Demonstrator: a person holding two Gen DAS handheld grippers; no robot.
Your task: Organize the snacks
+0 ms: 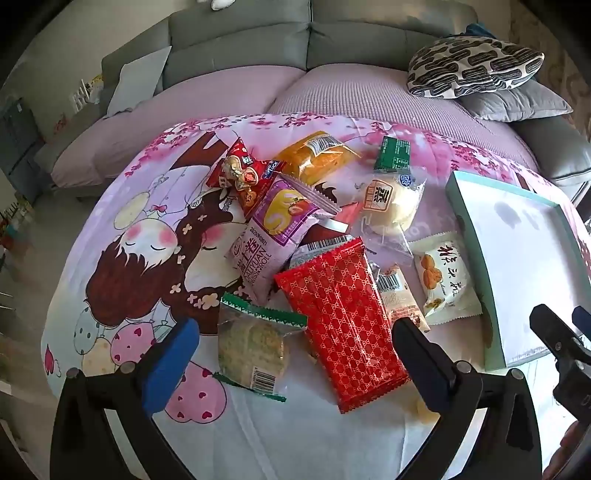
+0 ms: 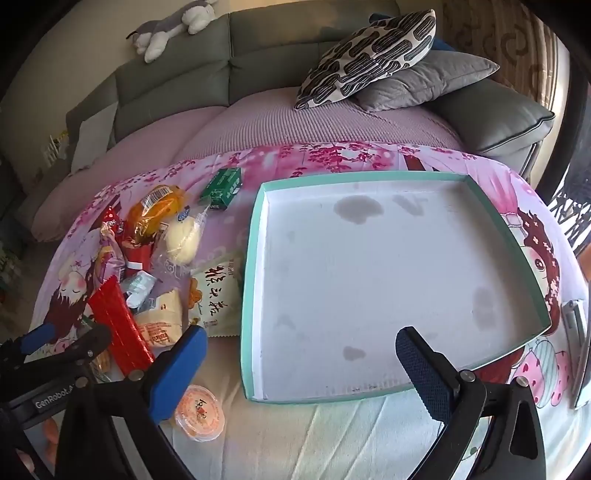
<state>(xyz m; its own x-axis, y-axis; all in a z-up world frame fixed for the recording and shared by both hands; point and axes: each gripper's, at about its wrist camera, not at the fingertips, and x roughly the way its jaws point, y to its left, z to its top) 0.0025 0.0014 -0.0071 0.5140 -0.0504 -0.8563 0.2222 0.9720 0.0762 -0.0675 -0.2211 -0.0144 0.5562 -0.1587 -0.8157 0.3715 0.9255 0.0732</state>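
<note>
- Pink cartoon-print cloth [image 1: 122, 258] covers the worktop in a living room, with snack packets heaped on one side and a shallow teal-rimmed box [image 2: 255, 236] on the other.
- Nearest the left camera, the left hand-held gripper [image 1: 291, 354] hangs over the heap with its fingers spread wide, grasping nothing; between them lie a clear green-edged packet of pale biscuit [image 1: 251, 343] and a long red foil packet [image 1: 343, 321].
- Nearest the right camera, the right hand-held gripper [image 2: 299, 369] is likewise spread and empty, poised above the near edge of the box; a small orange jelly cup [image 2: 199, 411] sits on the cloth just beside its blue left finger [image 2: 177, 373].
- Box interior is white card marked with grey stains, and no snack lies in it.
- Just left of the box rests a white packet with black brush lettering [image 1: 445, 280], touching a cream-coloured packet [image 2: 162, 321] that is tucked partly under the red foil.
- Mid-heap, a purple Swiss-roll packet [image 1: 273, 229] overlaps the red one's far end; beside it sits a clear bag holding a pale round bun [image 1: 391, 203].
- Farther back lie a red snack packet [image 1: 240, 173], an orange-yellow cake packet [image 1: 317, 157] and a green packet [image 1: 393, 153].
- Beyond the worktop, a grey sofa [image 2: 266, 55] draped in a lilac cover carries a black-and-white patterned cushion [image 2: 373, 51], a grey cushion [image 2: 428, 77] and a plush toy [image 2: 166, 29] along its back.
</note>
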